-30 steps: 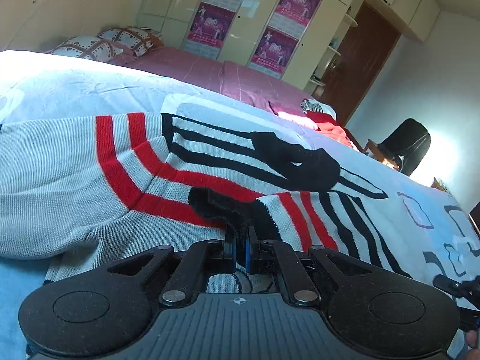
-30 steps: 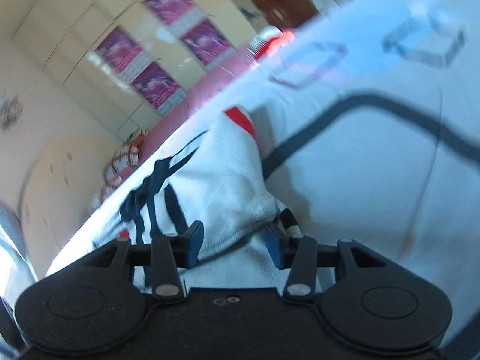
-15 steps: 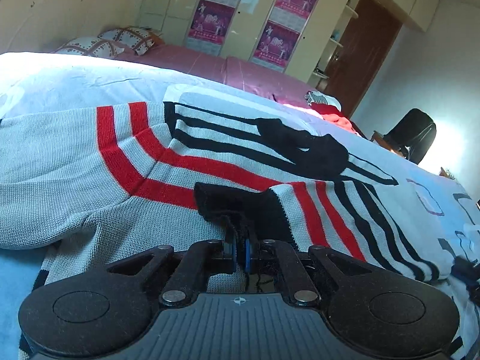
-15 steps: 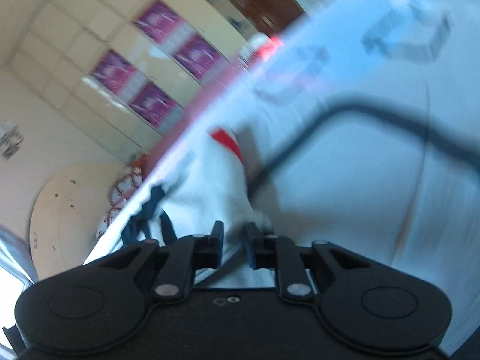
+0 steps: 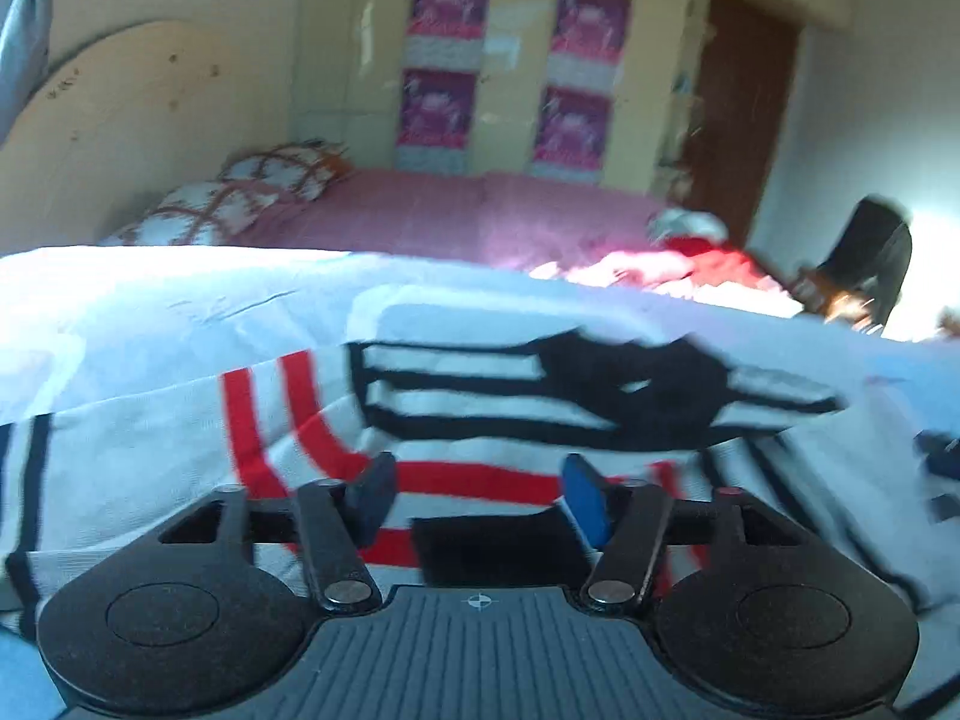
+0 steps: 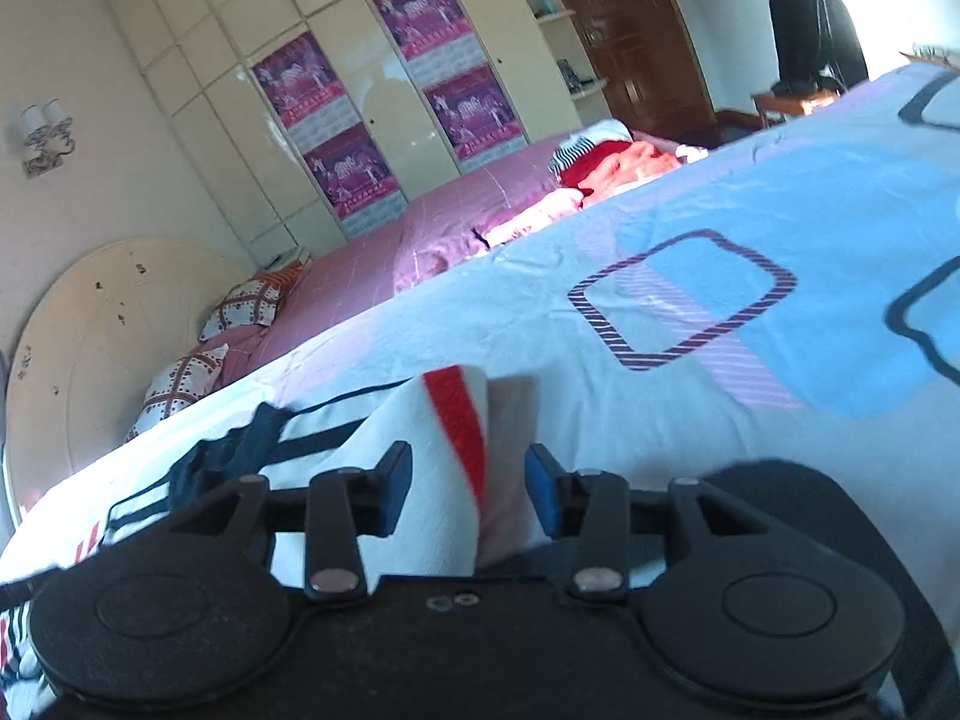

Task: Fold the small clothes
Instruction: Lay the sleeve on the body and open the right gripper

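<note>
A small grey knit sweater [image 5: 150, 468] with red and black stripes lies spread on the bed, one sleeve folded over its body. My left gripper [image 5: 477, 501] is open above the folded sleeve's black cuff [image 5: 498, 546], holding nothing. In the right wrist view the sweater [image 6: 420, 468] shows as a folded edge with a red stripe. My right gripper [image 6: 468, 489] is open around that edge, not pinching it.
The bed has a light blue and white cover [image 6: 690, 312] with outlined squares. Behind it lies a pink bed [image 5: 456, 216] with patterned pillows [image 5: 204, 216] and a pile of red clothes [image 6: 612, 162]. Cupboards with posters [image 5: 444, 60] line the wall. A black chair [image 5: 870, 258] stands at right.
My left gripper has opened and let go of the sleeve cuff, which now lies on the sweater. My right gripper closed on the sweater edge, then opened again.
</note>
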